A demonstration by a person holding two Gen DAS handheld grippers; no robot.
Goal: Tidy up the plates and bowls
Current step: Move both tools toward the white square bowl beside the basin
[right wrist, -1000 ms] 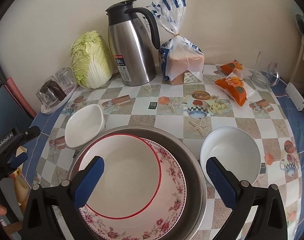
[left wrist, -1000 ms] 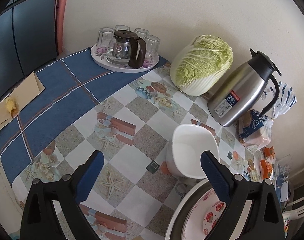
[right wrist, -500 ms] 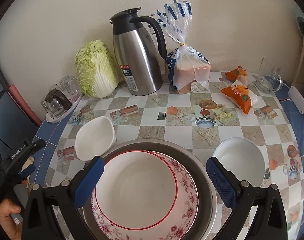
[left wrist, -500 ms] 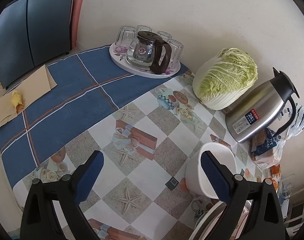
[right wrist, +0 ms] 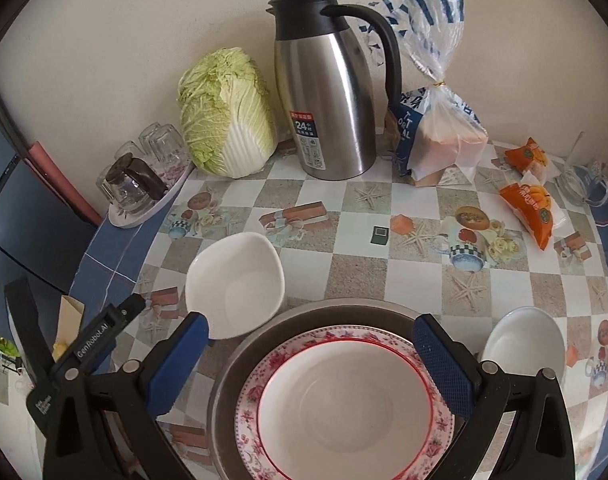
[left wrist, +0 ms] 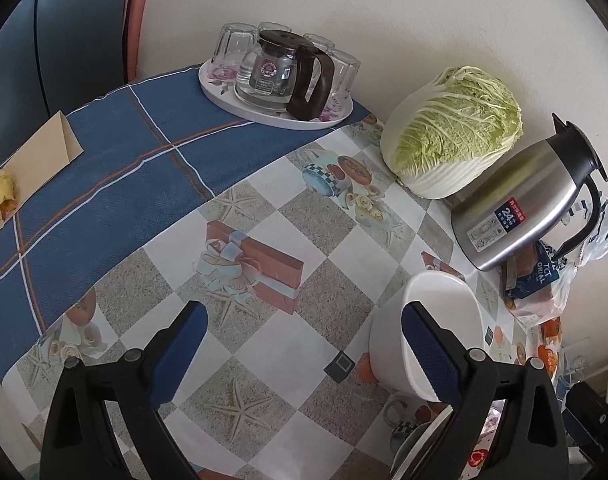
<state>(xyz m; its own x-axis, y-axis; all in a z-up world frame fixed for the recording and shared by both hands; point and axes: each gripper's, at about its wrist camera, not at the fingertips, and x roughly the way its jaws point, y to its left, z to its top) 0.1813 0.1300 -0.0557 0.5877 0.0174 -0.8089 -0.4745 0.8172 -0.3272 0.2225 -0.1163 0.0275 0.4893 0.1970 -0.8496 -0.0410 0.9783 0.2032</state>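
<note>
- Across the counter [right wrist: 360,276], saw no dish shifted from a second earlier. Noted only drift in the two viewpoints and judged the sorting not yet begun.
- At the near edge, found the steel basin [right wrist: 231,368] low between the fingers of the right gripper [right wrist: 312,322]. Sat closer to the lens than before, still carrying the floral plate [right wrist: 251,412] with the red-rimmed dish [right wrist: 344,404] nested on top.
- Left of the basin, found the square white bowl [right wrist: 235,280] empty and close against the rim; could not tell whether touching. From the left wrist, showed partly behind the right-hand finger [left wrist: 432,352], nearer than half a second ago.
- Right of the basin, found the round white bowl [right wrist: 524,344], empty too, pushed toward the frame edge compared with earlier.
- Kept both the left gripper [left wrist: 304,312] and the right gripper spread wide with nothing held, same as before.
</note>
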